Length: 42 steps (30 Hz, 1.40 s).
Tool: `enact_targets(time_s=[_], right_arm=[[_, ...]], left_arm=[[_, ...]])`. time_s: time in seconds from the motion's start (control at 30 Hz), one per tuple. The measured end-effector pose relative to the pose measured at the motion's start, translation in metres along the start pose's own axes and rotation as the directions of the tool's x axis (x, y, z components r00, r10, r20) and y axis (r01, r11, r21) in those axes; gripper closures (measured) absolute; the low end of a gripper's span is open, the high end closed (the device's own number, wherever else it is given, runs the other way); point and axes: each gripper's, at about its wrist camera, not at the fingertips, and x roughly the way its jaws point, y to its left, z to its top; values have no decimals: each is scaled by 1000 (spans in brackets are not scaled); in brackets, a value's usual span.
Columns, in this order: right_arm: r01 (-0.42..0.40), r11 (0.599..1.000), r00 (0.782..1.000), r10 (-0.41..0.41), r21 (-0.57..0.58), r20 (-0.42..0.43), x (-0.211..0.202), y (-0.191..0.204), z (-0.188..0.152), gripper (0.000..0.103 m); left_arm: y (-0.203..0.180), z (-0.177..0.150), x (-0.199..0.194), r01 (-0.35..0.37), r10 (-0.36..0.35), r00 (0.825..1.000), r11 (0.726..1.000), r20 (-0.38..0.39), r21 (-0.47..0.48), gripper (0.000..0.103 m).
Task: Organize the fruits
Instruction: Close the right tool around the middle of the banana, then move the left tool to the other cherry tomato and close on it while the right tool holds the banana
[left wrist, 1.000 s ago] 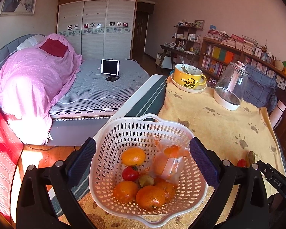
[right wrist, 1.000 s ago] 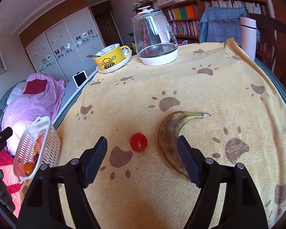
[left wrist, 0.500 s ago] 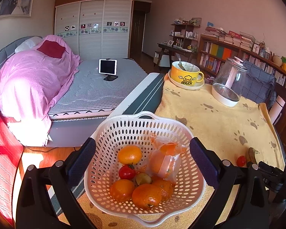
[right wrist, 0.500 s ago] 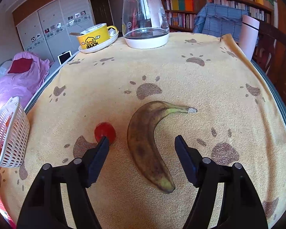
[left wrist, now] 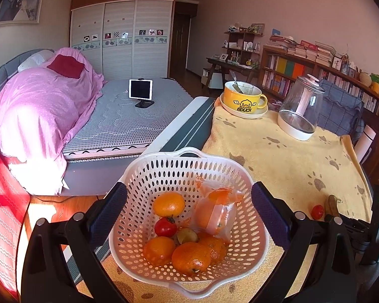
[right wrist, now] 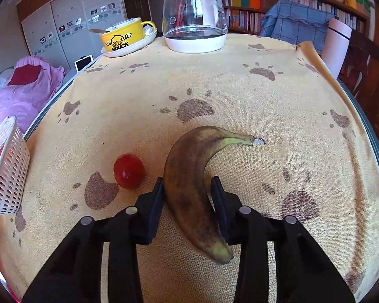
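My right hand-held gripper [right wrist: 187,197] is clamped across the middle of the banana [right wrist: 192,184], which lies on the worktop [right wrist: 240,96] just beside a red tomato [right wrist: 129,171], gripped at its thickest part so it should lift level. My left hand-held gripper [left wrist: 189,214] stands wide apart, straddling the white basket [left wrist: 179,171] of oranges at the worktop's edge, I judge to steady it for the drop.

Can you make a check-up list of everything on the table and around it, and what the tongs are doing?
Surface: yellow paw-print cloth on the table.
Job's things: brown banana, red tomato, white basket holding oranges.
Clutter: yellow mug on a saucer, glass kettle, pink bottle.
Tongs: right tongs closed around the banana; left tongs open, astride the basket.
Cables: nothing seen on the table.
Surroundings: bed, bookshelf.
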Motion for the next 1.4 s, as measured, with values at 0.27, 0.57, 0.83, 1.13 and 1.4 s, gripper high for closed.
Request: enact_targets(time_s=[0.27,0.57,0.83,1.13,1.4], right_arm=[[19,1000,1000,-19,-20,1,-13,-14,-11,67],[29,1000,1000,-29,-1,-3,-27,-41,-28,67],[20,1000,1000,-20,15,0,-24,-42,-24,66],[10,1000,1000,-10,16,2,-19,-41,-21,65],[9,1000,1000,-9,13,10,-20,-40,-24,65]], left_arm=[[-7,-3,1,6,-6,1000,1000,-8,19,3],[-26,-12,4,71,-68,997,996,-45,54,3],[-50,-18,-1,113,-108,993,988,-52,107,3],[-81,-22,1,154,-145,987,975,-66,162,3],[-126,-24,-4,205,-196,979,945,-59,254,3]])
